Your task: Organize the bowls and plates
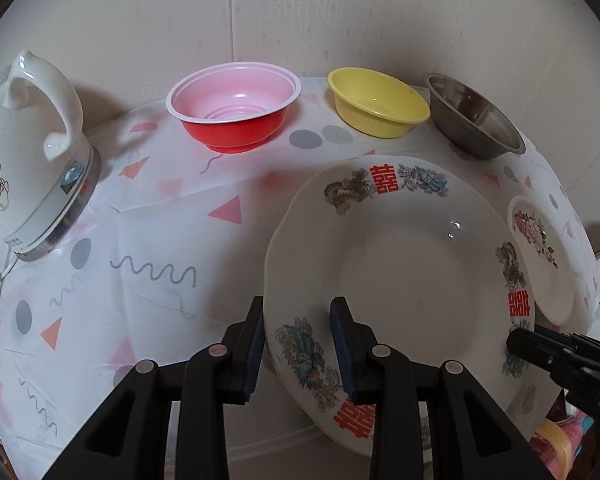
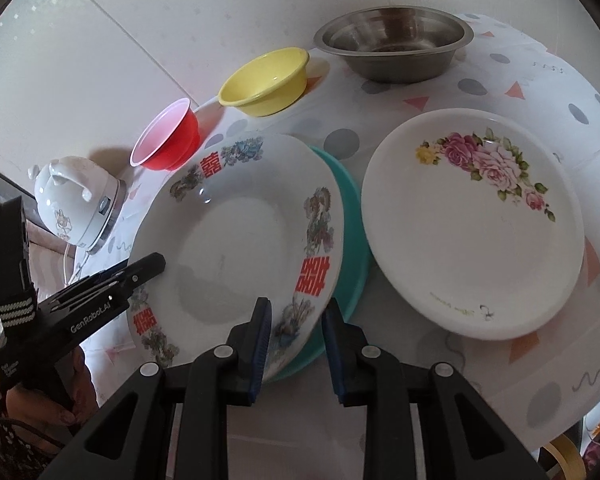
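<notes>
Both grippers pinch the rim of the dragon plate (image 2: 240,240) from opposite edges: the left gripper (image 1: 298,350) with one pad under and one over its near rim, the right gripper (image 2: 296,346) the same on its side. The plate sits tilted over a teal plate (image 2: 354,248) on the bench (image 1: 160,216), just beside the rose plate (image 2: 472,224). Along the back stand a red bowl (image 1: 234,106), yellow bowl (image 1: 378,102) and steel bowl (image 1: 474,116); a white kettle (image 1: 24,148) is far left.
</notes>
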The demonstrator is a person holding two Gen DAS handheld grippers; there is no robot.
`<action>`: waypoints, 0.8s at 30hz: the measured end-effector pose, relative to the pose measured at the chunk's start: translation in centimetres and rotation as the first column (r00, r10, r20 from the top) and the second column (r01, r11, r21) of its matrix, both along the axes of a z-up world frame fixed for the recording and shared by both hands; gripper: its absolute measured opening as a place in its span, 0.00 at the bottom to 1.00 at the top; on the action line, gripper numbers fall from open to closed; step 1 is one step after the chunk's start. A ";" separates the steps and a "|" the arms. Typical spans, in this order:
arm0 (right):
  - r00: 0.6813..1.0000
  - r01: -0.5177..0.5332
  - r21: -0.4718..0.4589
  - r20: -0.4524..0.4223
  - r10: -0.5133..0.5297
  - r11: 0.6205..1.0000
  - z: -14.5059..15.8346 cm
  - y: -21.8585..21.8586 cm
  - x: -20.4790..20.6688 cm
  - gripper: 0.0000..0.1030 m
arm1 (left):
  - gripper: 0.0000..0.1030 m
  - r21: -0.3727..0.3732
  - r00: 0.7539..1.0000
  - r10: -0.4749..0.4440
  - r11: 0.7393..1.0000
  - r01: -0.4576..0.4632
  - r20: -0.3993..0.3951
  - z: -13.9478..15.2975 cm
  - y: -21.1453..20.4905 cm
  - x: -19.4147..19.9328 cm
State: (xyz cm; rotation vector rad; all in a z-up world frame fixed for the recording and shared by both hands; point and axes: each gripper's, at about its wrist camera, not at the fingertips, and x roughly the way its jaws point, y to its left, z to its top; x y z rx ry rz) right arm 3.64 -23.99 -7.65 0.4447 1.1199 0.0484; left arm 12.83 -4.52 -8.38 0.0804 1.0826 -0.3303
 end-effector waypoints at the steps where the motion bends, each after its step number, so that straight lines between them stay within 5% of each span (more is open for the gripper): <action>1: 1.000 -0.003 0.001 -0.001 0.003 1.000 -0.1 0.1 0.0 0.27 | 0.32 0.001 1.000 -0.002 1.000 0.002 -0.001 0.0 0.0 0.0; 24: 1.000 -0.024 0.010 0.007 0.024 1.000 -0.4 0.7 0.0 0.27 | 0.35 -0.007 1.000 0.006 1.000 -0.006 -0.008 1.4 0.8 -0.6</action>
